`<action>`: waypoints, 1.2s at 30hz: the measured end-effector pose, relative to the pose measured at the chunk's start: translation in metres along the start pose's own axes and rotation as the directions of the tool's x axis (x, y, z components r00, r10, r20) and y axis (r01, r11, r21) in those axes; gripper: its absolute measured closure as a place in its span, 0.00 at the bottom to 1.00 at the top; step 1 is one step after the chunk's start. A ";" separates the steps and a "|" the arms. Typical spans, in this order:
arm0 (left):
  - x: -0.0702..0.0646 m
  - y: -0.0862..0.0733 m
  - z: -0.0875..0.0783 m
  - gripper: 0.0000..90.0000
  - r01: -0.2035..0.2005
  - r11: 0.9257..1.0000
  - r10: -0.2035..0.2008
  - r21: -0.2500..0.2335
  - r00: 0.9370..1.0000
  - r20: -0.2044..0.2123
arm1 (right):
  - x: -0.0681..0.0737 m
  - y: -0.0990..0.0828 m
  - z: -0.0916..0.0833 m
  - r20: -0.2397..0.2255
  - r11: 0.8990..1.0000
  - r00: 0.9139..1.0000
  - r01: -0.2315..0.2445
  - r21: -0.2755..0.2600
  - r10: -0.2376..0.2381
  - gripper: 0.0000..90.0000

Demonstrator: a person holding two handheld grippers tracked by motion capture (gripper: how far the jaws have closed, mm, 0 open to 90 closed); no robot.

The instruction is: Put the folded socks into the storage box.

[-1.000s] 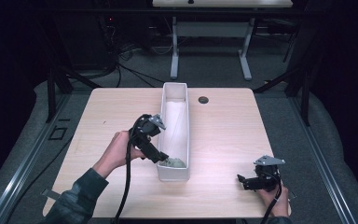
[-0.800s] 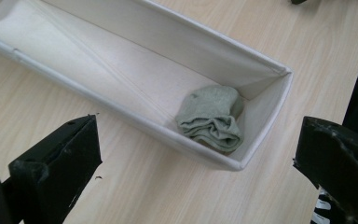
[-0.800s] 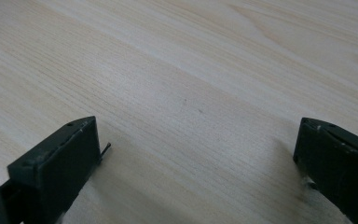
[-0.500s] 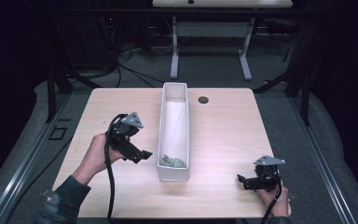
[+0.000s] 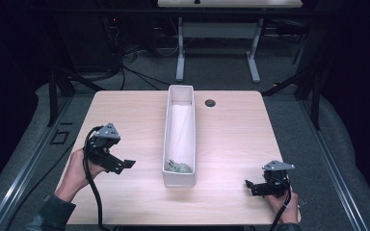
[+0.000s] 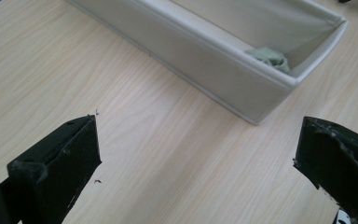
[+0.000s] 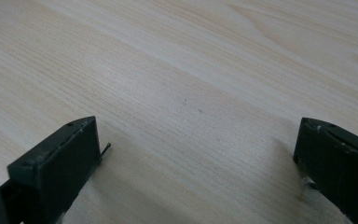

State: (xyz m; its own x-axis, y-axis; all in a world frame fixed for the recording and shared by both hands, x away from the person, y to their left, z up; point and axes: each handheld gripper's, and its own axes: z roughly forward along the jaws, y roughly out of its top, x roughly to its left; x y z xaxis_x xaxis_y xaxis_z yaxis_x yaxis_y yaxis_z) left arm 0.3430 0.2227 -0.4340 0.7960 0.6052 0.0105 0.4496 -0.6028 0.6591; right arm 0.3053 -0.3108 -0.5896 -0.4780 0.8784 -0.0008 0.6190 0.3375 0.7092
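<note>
Left gripper (image 5: 125,164): fingers spread wide, holding nothing, aimed toward the long white bin (image 5: 167,144) just beside. Grey-green cloth (image 6: 270,58) lies in its near end. Right gripper (image 5: 248,186), likewise released, rests well apart on the counter (image 5: 231,139).

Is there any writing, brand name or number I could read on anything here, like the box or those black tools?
None can be read.
White bin: plain walls, no label visible.
Greenish cloth inside it: no print visible.
Left gripper and right gripper: black jaws and grey plates, no markings legible.
Table: bare wood grain, with a small dark round fitting that bears no readable text.
</note>
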 end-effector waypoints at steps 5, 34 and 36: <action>0.006 -0.022 0.002 0.00 0.040 0.999 -0.041 -0.026 0.999 -0.023 | 0.000 0.000 0.000 0.000 1.000 1.000 0.000 0.000 0.000 0.00; 0.027 -0.127 0.046 0.00 0.229 0.970 -0.236 -0.078 0.966 -0.108 | 0.000 0.000 0.000 0.001 1.000 1.000 -0.001 0.000 0.001 0.00; 0.028 -0.134 0.049 0.00 0.240 0.967 -0.249 -0.084 0.961 -0.119 | 0.000 0.000 0.000 0.000 1.000 1.000 -0.001 0.000 0.001 0.00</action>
State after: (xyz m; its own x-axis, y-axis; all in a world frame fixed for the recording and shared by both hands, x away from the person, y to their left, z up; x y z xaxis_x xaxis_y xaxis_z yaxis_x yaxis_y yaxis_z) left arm 0.3252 0.2945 -0.5590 0.6053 0.7934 -0.0643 0.5916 -0.3943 0.7032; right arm 0.3052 -0.3107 -0.5896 -0.4770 0.8789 -0.0002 0.6197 0.3365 0.7090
